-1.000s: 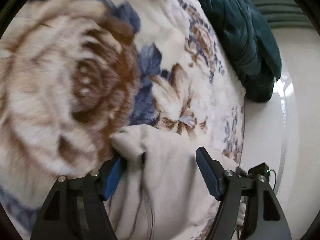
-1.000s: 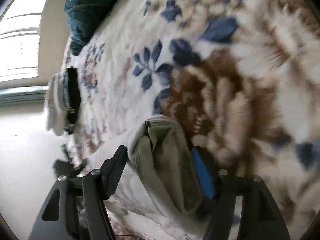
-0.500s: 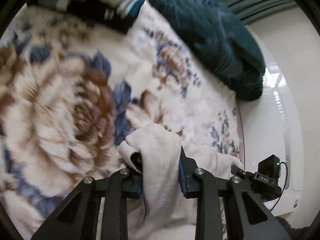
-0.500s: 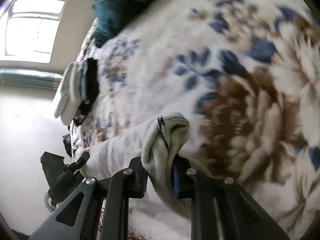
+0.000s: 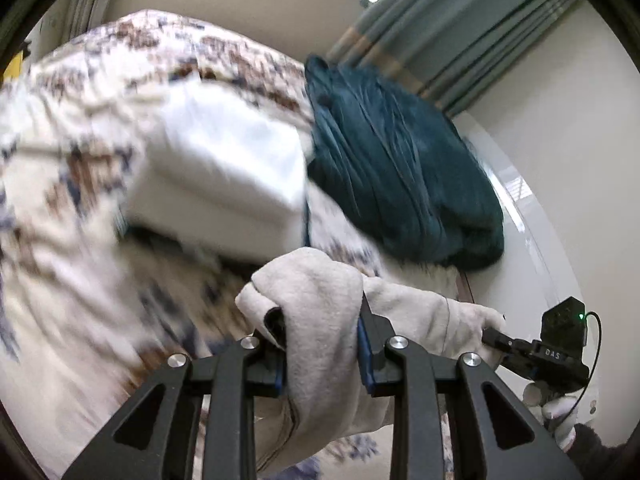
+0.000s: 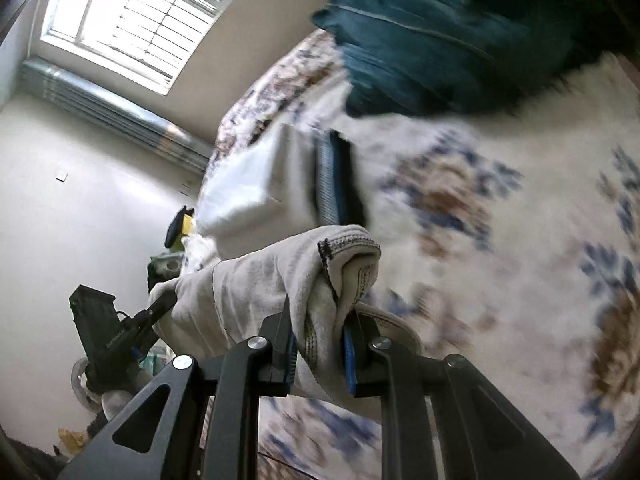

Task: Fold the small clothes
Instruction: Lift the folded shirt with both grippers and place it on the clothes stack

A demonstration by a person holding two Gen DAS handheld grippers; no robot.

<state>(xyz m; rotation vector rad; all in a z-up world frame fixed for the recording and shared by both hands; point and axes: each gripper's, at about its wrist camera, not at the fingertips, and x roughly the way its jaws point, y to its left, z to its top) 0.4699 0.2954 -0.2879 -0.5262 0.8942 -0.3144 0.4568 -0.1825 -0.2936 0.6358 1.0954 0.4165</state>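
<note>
A small beige garment (image 5: 320, 304) is stretched between my two grippers above the floral bed cover (image 5: 52, 248). My left gripper (image 5: 322, 344) is shut on one bunched corner of it. My right gripper (image 6: 320, 340) is shut on the other corner, where a stitched hem (image 6: 352, 244) shows. The garment (image 6: 256, 280) spans from one gripper to the other. In the left wrist view the right gripper (image 5: 548, 356) shows at the far right; in the right wrist view the left gripper (image 6: 116, 332) shows at the lower left.
A stack of folded clothes (image 5: 224, 176), white on top with dark ones beneath, lies on the bed just beyond the garment and shows in the right wrist view (image 6: 296, 176) too. A crumpled teal blanket (image 5: 400, 168) lies behind it. A window (image 6: 132, 20) and wall are at left.
Both grippers closed on the garment's corners and lifted it off the bed. The views have swung up, so the folded stack, blanket and room now show.
</note>
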